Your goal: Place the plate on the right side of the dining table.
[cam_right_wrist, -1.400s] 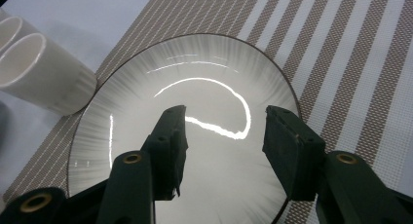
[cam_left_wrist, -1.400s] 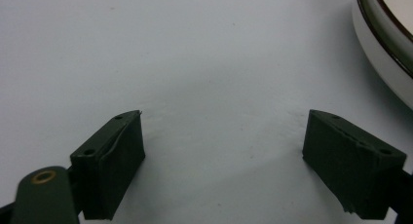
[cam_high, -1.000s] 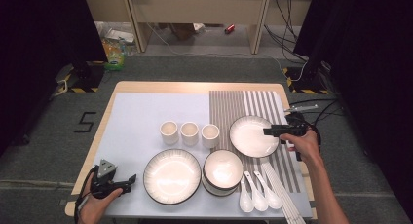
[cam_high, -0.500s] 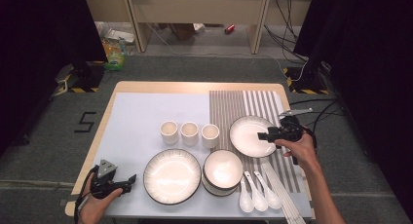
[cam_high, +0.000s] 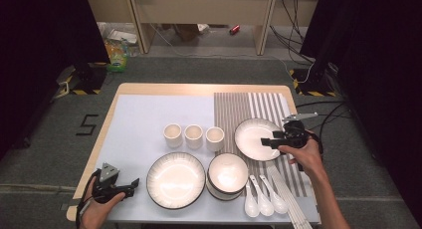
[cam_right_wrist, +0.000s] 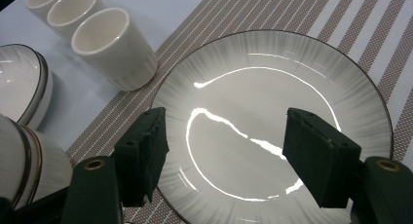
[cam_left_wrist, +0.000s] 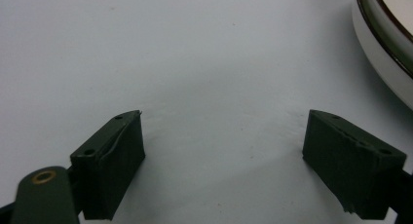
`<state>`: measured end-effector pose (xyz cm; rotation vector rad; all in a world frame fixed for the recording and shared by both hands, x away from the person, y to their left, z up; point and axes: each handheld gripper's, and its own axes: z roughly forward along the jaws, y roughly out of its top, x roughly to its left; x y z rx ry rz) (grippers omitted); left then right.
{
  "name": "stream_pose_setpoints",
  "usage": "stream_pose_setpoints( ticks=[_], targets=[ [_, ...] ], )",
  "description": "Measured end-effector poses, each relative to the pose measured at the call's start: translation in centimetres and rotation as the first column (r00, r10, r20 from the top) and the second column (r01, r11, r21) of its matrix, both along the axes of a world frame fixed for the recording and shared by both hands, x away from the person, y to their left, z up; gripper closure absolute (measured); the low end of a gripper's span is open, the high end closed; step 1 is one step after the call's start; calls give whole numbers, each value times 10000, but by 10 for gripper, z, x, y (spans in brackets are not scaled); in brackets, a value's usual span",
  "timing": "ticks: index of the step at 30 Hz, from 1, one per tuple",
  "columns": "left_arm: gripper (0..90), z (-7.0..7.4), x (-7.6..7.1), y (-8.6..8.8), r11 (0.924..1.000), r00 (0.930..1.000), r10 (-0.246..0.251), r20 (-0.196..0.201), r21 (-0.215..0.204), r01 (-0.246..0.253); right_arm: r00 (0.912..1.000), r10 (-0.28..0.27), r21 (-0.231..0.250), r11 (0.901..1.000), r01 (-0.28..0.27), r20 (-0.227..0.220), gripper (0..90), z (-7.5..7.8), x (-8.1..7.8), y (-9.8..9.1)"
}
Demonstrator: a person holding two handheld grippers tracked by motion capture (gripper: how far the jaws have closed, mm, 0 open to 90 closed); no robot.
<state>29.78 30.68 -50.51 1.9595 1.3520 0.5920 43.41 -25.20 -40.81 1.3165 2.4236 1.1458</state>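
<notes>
Grey carpeted room, pale table (cam_high: 134, 119) with striped mat (cam_high: 234, 109), both grippers' jaws spread, empty.

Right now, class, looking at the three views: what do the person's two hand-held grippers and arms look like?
Both are black. The left hand-held gripper carries a grey three-cornered plate on top; a black cable trails from the right hand-held gripper. Up close, the jaws are dark blocky pads with small holes, on arms with brass-coloured rivets. Both forearms are bare, no sleeves showing.

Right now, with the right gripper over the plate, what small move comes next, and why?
Probably lower the right gripper toward the near rim of the plate and close on it: its jaws stand open above the plate, gripping nothing, while the left gripper rests open on bare table.
</notes>
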Motion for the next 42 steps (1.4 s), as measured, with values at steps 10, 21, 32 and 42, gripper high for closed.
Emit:
stream_pose_setpoints(
  ticks=[10, 21, 32, 42],
  targets=[
    [141, 0, 0, 0, 10000, 10000, 16, 14, -53, -16, 10000, 4, -7, 10000, -4, -22, 245, 0, -6, 4],
    [141, 0, 0, 0, 10000, 10000, 21, 21, -61, -20, 9998, 29, -83, 10000, -27, 177, 210, 7, -16, 9],
    [141, 0, 0, 0, 10000, 10000, 18, 20, -75, -18, 9986, 317, -265, 9992, -306, 425, 244, 15, -24, 17],
    [141, 0, 0, 0, 10000, 10000, 25, 29, -86, -25, 9976, 510, -271, 9984, -498, 477, 253, 17, -32, 23]
  ],
)
